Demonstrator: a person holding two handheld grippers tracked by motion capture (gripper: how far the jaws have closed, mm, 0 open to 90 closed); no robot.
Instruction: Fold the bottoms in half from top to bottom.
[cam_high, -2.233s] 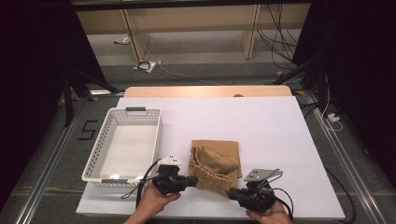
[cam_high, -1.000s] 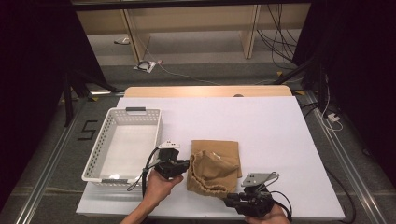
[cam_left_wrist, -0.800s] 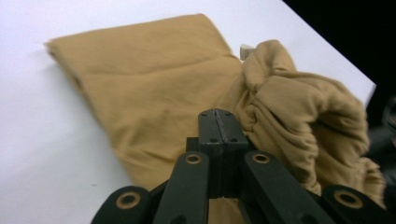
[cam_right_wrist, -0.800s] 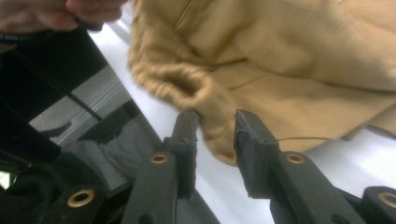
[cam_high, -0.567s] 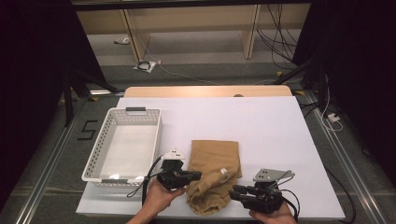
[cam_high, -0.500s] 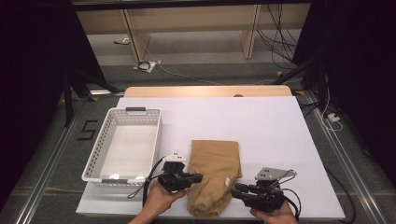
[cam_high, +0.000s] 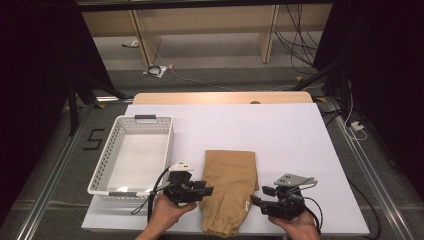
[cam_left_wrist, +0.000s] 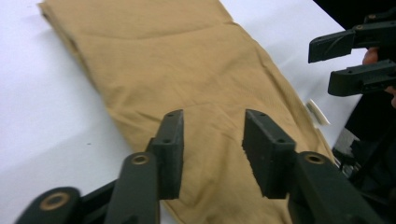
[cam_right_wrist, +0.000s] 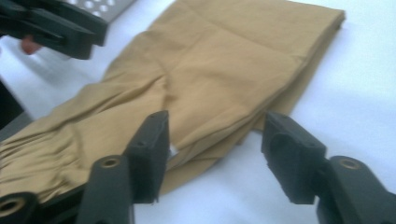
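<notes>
- A folded tan garment, likely trousers, lies flat on the white worktop, near the front edge where the person stands.
- Its long axis runs from the person outward: the gathered waistband end sits at the front edge, the squared folded end points toward the far side.
- The left tongs sit just beside the garment's left edge, aimed rightward across it. Their jaws stand apart, having just been opening, and clamp nothing; in the left gripper view cloth lies beyond the gap, unpinched.
- The right tongs sit just beside the garment's right edge, aimed leftward. Their jaws are also apart, just been opening, holding nothing; in the right gripper view the cloth's folded edge lies beyond the gap.
- Both tongs flank the near half of the garment, about equally near, facing each other across its short width.
- A white slatted basket stands to the garment's left, apart from it, on the left hand's side.
- Judging from this, any lift toward the basket would travel leftward, with the garment's length parallel to the basket's.
</notes>
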